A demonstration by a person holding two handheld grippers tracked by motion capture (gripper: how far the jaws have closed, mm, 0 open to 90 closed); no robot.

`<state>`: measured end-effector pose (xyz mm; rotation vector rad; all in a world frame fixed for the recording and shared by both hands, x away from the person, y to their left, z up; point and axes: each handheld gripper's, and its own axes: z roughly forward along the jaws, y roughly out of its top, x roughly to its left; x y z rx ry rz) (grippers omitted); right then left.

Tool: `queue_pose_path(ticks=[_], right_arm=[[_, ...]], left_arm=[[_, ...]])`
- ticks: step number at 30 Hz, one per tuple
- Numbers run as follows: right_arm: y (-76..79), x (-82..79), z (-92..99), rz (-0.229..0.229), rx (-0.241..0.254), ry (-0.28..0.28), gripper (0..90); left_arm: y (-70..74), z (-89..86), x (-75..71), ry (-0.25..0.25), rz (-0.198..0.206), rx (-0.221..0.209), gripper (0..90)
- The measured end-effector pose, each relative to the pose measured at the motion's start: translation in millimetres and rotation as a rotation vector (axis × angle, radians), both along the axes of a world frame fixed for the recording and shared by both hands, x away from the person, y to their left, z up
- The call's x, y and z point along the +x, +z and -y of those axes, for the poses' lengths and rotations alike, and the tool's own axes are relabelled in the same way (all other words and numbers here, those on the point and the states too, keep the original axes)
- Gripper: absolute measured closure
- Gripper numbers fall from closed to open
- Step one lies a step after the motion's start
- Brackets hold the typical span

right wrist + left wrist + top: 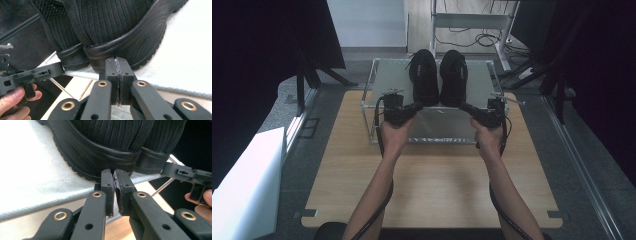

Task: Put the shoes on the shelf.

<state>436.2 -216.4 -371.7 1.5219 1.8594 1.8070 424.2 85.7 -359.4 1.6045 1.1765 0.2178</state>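
Note:
Two black knit shoes stand side by side on the grey fabric top of a metal-framed rack [387, 80], toes pointing away. My left gripper [418, 106] is shut, and its tips [115, 173] sit against the heel sole of the left shoe [424, 77] [100, 152]. My right gripper [463, 106] is shut too, with its tips [116, 61] against the heel of the right shoe [454, 77] [120, 30]. Nothing is held between either pair of jaws. Each gripper view also shows the neighbouring shoe [155, 157] [57, 32] and the other gripper [190, 176] [32, 75].
The rack stands at the far end of a wooden tabletop [432, 185]. A white box [247, 185] lies off the table to the left. Dark curtains flank both sides, and a white stand with cables [472, 30] is behind the rack.

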Motion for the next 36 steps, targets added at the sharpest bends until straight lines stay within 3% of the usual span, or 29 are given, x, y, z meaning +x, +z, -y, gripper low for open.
queue_pose_path(ticks=[2, 6, 11, 16, 19, 23, 36], right_arm=[[1.3, -1.9, -0.3, 0.006, -0.01, 0.011, 83.9], [0.6, -8.2, 1.7, 0.009, -0.004, 0.026, 77.0], [1.1, -17.7, 6.7, 0.022, -0.026, 0.058, 67.1], [3.6, -25.4, 13.4, 0.047, -0.055, 0.068, 54.4], [3.4, -30.3, 14.8, 0.067, -0.094, 0.083, 47.9], [1.5, -37.8, 16.0, 0.1, -0.177, 0.099, 42.4], [-7.5, -57.6, 27.4, 0.107, -0.273, 0.146, 23.5]], left_arm=[[0.3, 0.3, -3.8, -0.009, 0.013, 0.012, 79.3], [-1.0, -3.1, -12.2, -0.021, 0.03, -0.022, 69.7], [-0.5, -7.9, -23.0, -0.069, 0.054, -0.01, 49.4], [-1.0, -13.6, -31.7, -0.097, 0.072, 0.008, 37.0], [-2.2, -15.6, -37.4, -0.099, 0.078, 0.033, 27.4], [-5.8, -17.5, -46.1, -0.08, 0.093, 0.103, 20.8], [-17.9, -28.0, -68.2, -0.045, 0.115, 0.189, 7.4]])
